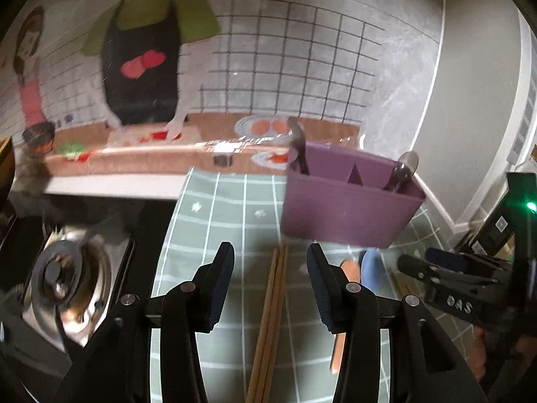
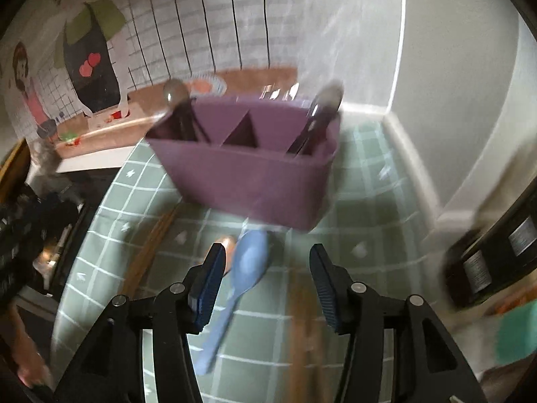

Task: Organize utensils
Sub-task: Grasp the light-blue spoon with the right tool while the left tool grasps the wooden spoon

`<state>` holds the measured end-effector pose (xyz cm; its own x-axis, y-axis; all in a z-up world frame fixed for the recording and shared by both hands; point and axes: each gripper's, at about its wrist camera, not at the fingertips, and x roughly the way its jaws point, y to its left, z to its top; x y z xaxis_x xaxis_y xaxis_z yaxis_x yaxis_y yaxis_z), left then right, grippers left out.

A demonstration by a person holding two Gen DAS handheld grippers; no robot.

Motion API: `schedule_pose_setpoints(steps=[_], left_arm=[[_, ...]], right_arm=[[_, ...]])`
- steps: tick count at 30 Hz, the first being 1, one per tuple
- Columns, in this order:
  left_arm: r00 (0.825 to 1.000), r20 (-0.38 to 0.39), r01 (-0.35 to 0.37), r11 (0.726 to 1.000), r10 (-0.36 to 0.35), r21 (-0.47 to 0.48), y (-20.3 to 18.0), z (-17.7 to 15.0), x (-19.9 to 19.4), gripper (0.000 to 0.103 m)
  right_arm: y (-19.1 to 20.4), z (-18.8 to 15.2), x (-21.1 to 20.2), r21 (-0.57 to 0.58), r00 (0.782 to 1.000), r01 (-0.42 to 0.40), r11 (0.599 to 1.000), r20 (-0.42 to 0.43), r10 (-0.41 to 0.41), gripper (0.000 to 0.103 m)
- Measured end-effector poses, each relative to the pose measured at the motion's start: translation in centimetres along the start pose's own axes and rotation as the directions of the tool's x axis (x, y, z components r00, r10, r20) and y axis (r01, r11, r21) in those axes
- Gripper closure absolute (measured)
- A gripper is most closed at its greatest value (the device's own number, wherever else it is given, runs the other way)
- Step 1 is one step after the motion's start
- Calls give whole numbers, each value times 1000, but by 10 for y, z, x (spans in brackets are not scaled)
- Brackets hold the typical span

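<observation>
Green checked mat [image 1: 214,221] spread over the counter, beside a steel stove burner [image 1: 63,278] at far left. Purple caddy [image 1: 349,201] standing upright at the far right of the mat, three compartments open to the top, metal spoons [image 1: 404,168] propped in its end slots, middle slot seemingly vacant. Likely light and rigid plastic, prone to sliding or tipping if nudged.

Wooden chopsticks [image 1: 273,319] lying as a bundle on the mat, running near to far, directly under the left tool [image 1: 270,283]. Judged light, stiff, thin and apt to roll apart; best pinched together near mid-length. Blue plastic spoon [image 2: 246,268] lying near the caddy's front wall, bowl far, handle near; light, smooth, probably slippery; handle the safer hold. Small brownish utensil [image 1: 350,268] just beside it, too blurred to name.

Left tool wide apart, gripping nothing, straddling the chopsticks without visible contact. Right tool [image 2: 265,282] likewise wide apart and empty, hovering above the blue spoon, motion blur obscuring any touch.
</observation>
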<state>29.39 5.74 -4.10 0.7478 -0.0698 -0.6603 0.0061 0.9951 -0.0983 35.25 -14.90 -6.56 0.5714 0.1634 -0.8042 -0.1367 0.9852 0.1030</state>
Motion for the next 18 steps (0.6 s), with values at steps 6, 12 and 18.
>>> schedule_pose_setpoints(steps=[6, 12, 18], left_arm=[[999, -47, 6, 998, -9, -69, 15, -30, -7, 57], [997, -75, -17, 997, 12, -78, 17, -49, -9, 57], [997, -69, -37, 998, 33, -58, 15, -52, -15, 57]], right_arm=[[9, -17, 30, 30, 998, 9, 1000, -57, -7, 53], [15, -20, 56, 7, 995, 64, 998, -73, -64, 54], [8, -12, 74, 68, 995, 49, 996, -96, -43, 54]])
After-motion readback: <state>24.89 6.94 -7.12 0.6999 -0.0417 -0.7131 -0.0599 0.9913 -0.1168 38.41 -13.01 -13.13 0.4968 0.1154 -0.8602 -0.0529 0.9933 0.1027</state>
